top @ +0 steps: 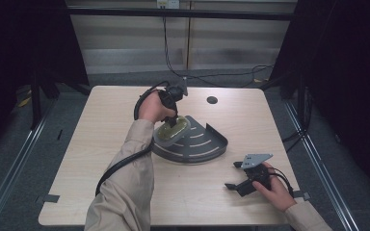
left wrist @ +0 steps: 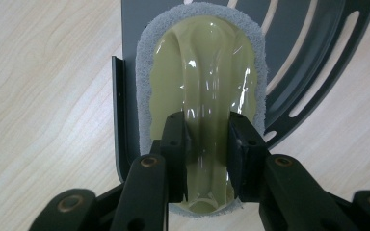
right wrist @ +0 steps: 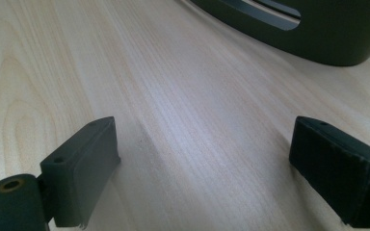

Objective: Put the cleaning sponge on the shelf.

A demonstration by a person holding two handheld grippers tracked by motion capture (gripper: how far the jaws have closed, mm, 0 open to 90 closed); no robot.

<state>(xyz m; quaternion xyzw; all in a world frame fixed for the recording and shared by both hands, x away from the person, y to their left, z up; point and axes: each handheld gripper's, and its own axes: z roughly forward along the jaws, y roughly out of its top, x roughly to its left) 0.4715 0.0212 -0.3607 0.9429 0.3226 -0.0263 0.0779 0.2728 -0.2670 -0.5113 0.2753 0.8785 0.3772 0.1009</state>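
- While its jaws pinch the raised ridge of the scrubbing pad (left wrist: pixel 207 91), the left gripper (left wrist: pixel 206 159) holds that pad at the straight back edge of the dark corner rack (top: pixel 197 144).
- The rack sits near the middle of the table (top: pixel 101 159); the pad lies on its left part.
- The right gripper (right wrist: pixel 207 168) rests by the table's right front corner, jaws spread, holding nothing.
- Judged: the pad seems placed, or about to be lifted; letting go or carrying it remains.
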